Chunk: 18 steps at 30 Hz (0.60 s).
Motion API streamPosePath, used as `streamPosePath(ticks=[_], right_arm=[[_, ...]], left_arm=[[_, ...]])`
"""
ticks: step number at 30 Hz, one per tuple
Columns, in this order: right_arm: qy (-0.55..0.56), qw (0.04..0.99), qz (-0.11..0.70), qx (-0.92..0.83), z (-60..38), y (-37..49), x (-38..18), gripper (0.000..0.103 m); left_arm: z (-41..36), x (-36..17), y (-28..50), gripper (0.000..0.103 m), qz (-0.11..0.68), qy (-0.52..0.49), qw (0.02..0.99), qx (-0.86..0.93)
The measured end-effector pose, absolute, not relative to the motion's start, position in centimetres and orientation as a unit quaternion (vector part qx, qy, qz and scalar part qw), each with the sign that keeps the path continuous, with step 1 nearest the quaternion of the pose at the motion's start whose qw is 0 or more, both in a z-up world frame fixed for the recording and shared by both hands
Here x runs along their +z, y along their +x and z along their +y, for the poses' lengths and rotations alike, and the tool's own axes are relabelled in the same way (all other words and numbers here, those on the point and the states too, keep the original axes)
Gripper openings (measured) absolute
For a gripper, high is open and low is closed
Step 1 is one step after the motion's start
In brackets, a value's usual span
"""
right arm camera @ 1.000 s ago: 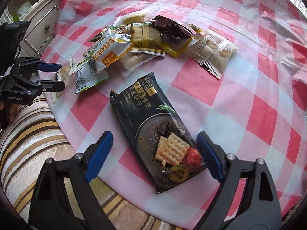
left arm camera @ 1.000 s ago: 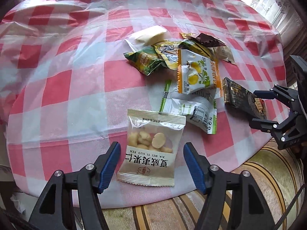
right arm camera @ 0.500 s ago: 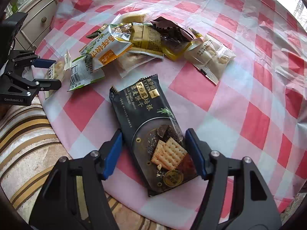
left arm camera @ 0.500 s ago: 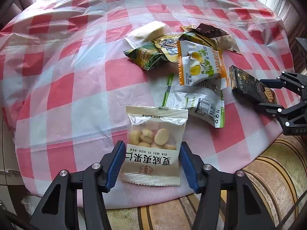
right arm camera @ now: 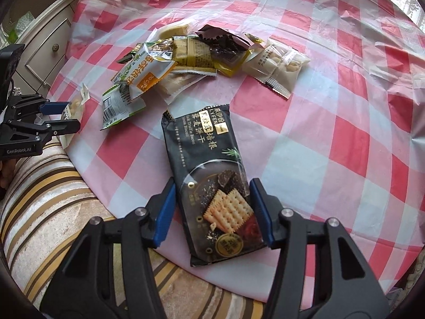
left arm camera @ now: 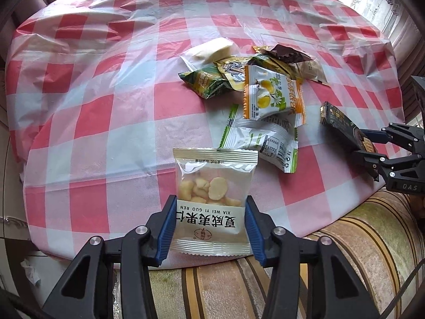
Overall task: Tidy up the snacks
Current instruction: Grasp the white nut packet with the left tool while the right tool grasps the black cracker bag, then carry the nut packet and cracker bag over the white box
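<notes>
A clear packet of pale nuts point(left arm camera: 215, 186) with a white label lies at the near edge of the checked table point(left arm camera: 106, 111). My left gripper point(left arm camera: 211, 198) is closing on it, its blue pads point(left arm camera: 166, 228) touching both side edges. A long black cracker packet point(right arm camera: 204, 143) lies near the same edge further right. My right gripper point(right arm camera: 212, 182) is closing on its lower half, pads against both sides. Each gripper shows in the other view: the left gripper point(right arm camera: 73, 116) at the nut packet, the right gripper point(left arm camera: 358, 145) at the black packet point(left arm camera: 337, 119).
A loose pile of snack packets point(left arm camera: 268, 93) lies mid-table, with an orange-and-white one on top and a green-and-white one point(left arm camera: 265, 143) nearest. A pale nut packet point(right arm camera: 276, 66) sits at the pile's right. A striped cushion point(left arm camera: 345, 239) lies below the table edge; a drawer cabinet point(right arm camera: 45, 50) stands left.
Both grippers' jaws have narrowed from wide apart onto the sides of their packets. The left has slid forward over the nut packet; the right over the cracker packet's lower end.
</notes>
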State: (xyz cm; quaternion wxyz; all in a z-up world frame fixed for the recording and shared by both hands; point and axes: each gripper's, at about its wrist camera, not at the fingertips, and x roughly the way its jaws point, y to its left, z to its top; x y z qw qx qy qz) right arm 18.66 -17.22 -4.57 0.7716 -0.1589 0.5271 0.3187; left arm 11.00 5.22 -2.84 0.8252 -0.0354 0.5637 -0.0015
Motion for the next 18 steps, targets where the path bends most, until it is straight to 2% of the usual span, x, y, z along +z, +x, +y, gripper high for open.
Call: streamPosePath(ticks=[18], right_arm=[[-0.109, 0.809, 0.510, 0.272, -23.1, 16.0, -1.3, 0.058]], left_arm=[[-0.1, -0.2, 10.9, 0.049, 0.539, -0.015, 0.842, -0.039]])
